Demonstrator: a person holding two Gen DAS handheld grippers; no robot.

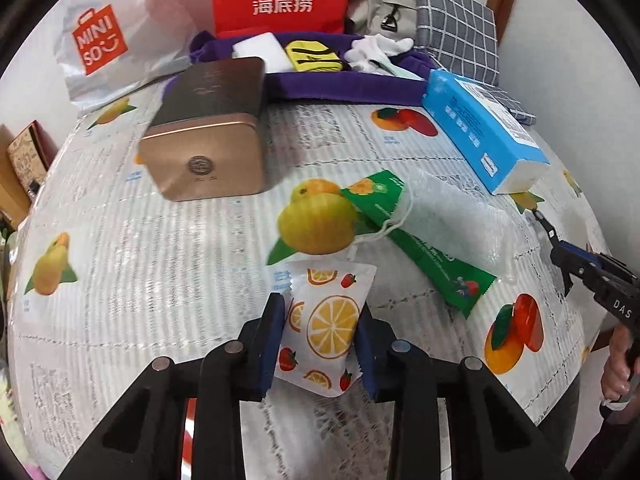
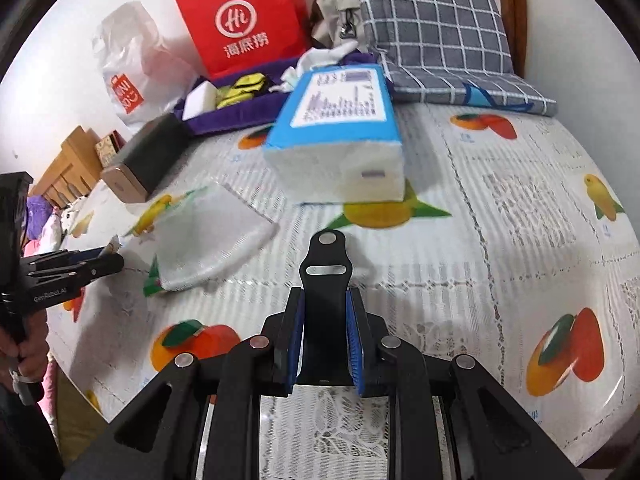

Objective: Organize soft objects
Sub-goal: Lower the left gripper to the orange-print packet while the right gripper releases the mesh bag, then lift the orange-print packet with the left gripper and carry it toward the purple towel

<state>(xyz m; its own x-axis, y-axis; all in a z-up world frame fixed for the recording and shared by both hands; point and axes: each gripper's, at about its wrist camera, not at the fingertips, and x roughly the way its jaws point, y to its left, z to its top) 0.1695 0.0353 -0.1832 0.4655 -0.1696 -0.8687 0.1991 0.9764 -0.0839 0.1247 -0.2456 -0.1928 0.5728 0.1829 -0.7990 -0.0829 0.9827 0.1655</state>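
Fingers, left gripper (image 1: 320,344): closed on my fruit-print sachet (image 1: 326,326), pads pressing both its sides. Fingers, right gripper (image 2: 325,340): closed on my black strap (image 2: 325,280), whose rounded end sticks out past the tips.

Ahead of my left fingers: green snack packet (image 1: 420,240) under a bubble-wrap sheet (image 1: 456,216); gold tin (image 1: 208,136) ahead-left; blue tissue pack (image 1: 480,128) ahead-right.

Beyond those: purple tray (image 1: 344,84) holding a white sponge (image 1: 260,50), a yellow-black item (image 1: 314,56) and white gloves (image 1: 376,50).

Underneath: fruit-print tablecloth (image 1: 140,248).
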